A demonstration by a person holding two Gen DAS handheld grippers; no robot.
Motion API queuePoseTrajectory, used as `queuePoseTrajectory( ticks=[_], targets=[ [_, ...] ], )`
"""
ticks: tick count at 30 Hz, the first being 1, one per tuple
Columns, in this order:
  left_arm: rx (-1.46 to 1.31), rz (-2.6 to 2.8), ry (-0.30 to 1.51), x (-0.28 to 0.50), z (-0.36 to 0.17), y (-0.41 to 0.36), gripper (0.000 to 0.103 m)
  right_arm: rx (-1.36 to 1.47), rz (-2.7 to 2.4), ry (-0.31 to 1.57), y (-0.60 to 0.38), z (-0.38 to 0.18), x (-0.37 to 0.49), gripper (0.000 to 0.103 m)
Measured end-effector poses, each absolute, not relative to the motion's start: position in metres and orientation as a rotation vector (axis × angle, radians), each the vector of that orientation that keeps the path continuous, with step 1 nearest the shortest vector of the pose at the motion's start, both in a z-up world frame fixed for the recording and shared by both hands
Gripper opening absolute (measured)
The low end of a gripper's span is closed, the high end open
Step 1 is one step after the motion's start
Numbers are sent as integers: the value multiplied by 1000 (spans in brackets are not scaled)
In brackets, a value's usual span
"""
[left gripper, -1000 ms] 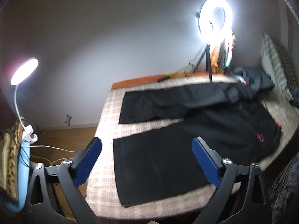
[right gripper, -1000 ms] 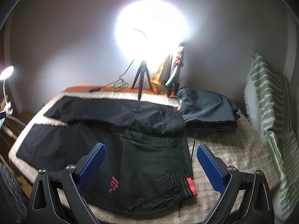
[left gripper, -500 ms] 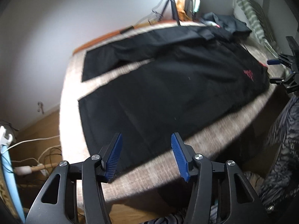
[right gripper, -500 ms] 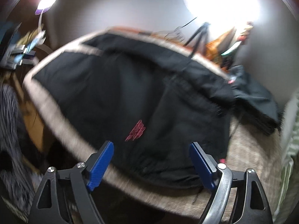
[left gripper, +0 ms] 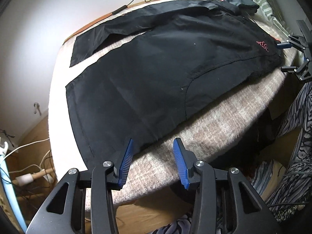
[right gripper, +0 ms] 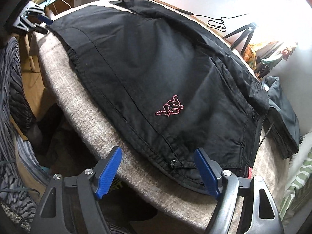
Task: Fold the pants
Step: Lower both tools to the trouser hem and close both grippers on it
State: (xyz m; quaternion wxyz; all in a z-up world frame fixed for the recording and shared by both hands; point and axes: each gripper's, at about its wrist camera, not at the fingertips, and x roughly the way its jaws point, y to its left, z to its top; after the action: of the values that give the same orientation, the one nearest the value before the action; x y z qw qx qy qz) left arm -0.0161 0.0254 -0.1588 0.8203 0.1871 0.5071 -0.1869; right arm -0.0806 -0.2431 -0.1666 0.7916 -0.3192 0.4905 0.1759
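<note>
Black pants (left gripper: 148,74) with a pink logo (right gripper: 169,106) lie spread flat on a bed with a beige blanket (left gripper: 224,120), legs apart. My left gripper (left gripper: 153,152) is open and empty, low at the near hem of one leg. My right gripper (right gripper: 158,165) is open and empty, just before the waistband by a snap button (right gripper: 173,163). The right gripper also shows at the right edge of the left wrist view (left gripper: 292,56); the left gripper shows at the top left of the right wrist view (right gripper: 37,22).
Folded dark clothes (right gripper: 282,117) lie on the bed beyond the waistband. A tripod (right gripper: 243,35) and small items stand at the wall. A green striped pillow (right gripper: 300,179) is at the right. Cables (left gripper: 25,165) lie on the floor at the left.
Both grippers have dropped toward the near edge of the pants. The left jaws have narrowed since a second ago. The right gripper has moved toward the waistband.
</note>
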Motion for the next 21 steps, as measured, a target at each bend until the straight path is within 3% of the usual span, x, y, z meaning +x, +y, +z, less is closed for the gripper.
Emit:
queuePoseTrajectory(
  ticks=[12,15,19,21],
  targets=[
    [461,-334,1036,-8,-169,10,40,-788,294,941,-231,-169,-85,69],
    [470,-332,1016,-7,-169,7,40,-762,281,938,-230,-169,-80,58],
    [528,-376,1006,-19,-168,0,41,-694,308,944,-233,-158,-73,34],
    [552,-371,1001,-22,-170,-4,43,-669,315,927,-234,-151,-72,29]
  ],
)
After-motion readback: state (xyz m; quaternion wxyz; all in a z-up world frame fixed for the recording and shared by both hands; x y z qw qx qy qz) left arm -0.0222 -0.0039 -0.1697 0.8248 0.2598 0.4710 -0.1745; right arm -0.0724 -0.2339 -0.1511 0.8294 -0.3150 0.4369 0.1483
